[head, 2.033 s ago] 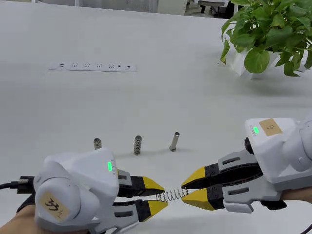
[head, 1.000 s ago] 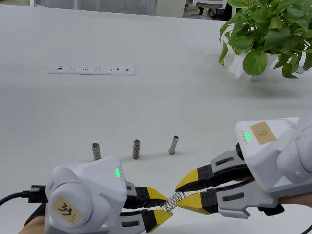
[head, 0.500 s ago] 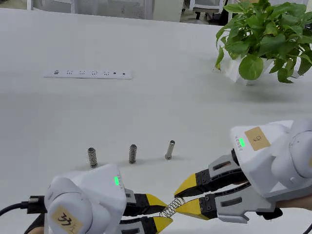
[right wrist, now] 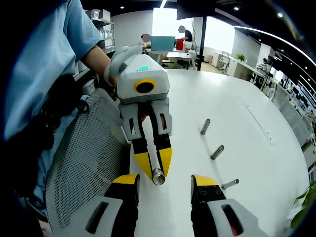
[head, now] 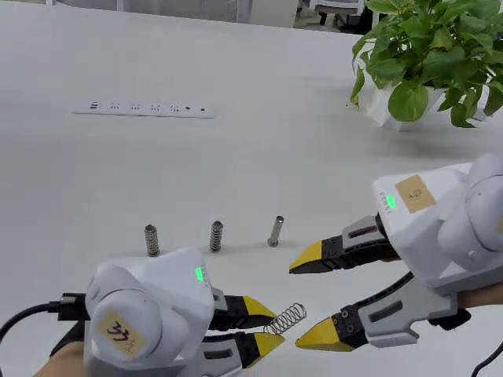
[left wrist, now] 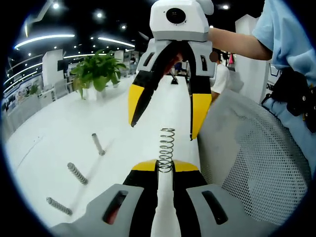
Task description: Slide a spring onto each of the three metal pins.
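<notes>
- Gripped spring [head: 285, 318] by one end in left tongs [head: 273, 323], clamped on it.
- Held right tongs [head: 295, 306] wide apart, flanking spring's free end.
- Noted bare pin [head: 275, 231] on counter [head: 259, 157].

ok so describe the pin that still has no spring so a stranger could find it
On the white table, three short pins stand in a row. Take the end one nearest the potted plant: the bare pin is smooth metal, while the middle pin and the left pin wear springs.

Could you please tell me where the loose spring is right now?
Low centre in the head view: the spring is clamped in the left tool, pointing toward the open right tool.
</notes>
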`<move>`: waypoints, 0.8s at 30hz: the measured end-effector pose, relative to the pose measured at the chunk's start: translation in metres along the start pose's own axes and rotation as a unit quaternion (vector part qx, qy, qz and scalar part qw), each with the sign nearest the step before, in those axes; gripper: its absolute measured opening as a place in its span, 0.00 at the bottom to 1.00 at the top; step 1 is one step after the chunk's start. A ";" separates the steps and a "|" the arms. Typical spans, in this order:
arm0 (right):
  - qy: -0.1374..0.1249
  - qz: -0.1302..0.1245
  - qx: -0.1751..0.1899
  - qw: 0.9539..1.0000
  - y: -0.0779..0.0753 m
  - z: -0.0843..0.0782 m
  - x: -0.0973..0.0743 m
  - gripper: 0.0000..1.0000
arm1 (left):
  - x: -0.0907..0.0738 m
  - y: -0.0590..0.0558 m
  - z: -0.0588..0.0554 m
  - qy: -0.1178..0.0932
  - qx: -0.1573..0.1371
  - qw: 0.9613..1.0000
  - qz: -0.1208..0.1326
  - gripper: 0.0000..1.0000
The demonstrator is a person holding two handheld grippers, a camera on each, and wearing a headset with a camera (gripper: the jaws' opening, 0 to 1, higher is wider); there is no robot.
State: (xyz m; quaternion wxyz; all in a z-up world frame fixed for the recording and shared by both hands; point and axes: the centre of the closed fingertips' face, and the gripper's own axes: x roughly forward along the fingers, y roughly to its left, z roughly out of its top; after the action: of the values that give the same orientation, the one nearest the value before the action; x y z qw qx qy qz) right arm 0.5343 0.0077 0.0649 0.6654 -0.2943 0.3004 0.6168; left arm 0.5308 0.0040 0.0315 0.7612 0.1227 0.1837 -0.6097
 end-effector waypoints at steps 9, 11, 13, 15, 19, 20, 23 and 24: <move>0.010 0.032 -0.009 0.999 0.007 0.001 0.006 0.23 | 0.001 -0.003 -0.002 0.004 0.009 1.000 -0.006 0.06; 0.020 0.041 -0.018 0.999 0.011 -0.002 0.009 0.20 | 0.001 -0.004 -0.001 0.002 0.008 1.000 -0.007 0.06; 0.026 0.041 -0.025 0.998 0.012 -0.005 0.011 0.17 | 0.002 -0.004 0.000 0.001 0.007 1.000 -0.008 0.06; 0.037 0.047 -0.022 0.998 0.014 -0.008 0.014 0.17 | 0.003 -0.005 0.001 0.001 0.007 1.000 -0.009 0.06; 0.045 0.052 -0.032 0.997 0.016 -0.010 0.016 0.14 | 0.005 -0.006 0.003 0.001 0.006 1.000 -0.013 0.06; 0.045 0.052 -0.032 0.997 0.016 -0.010 0.016 0.13 | 0.006 -0.006 0.004 0.001 0.006 1.000 -0.013 0.06; 0.048 0.053 -0.033 0.997 0.017 -0.011 0.017 0.13 | 0.007 -0.007 0.005 0.000 0.006 1.000 -0.015 0.06; 0.051 0.054 -0.034 0.997 0.017 -0.012 0.017 0.12 | 0.008 -0.007 0.006 0.000 0.003 1.000 -0.017 0.06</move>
State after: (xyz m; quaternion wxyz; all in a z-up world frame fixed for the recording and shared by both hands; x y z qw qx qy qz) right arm 0.5183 0.0103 0.0436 0.6042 -0.3314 0.3282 0.6461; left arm 0.5259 -0.0069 0.0338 0.7503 0.1222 0.1840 -0.6231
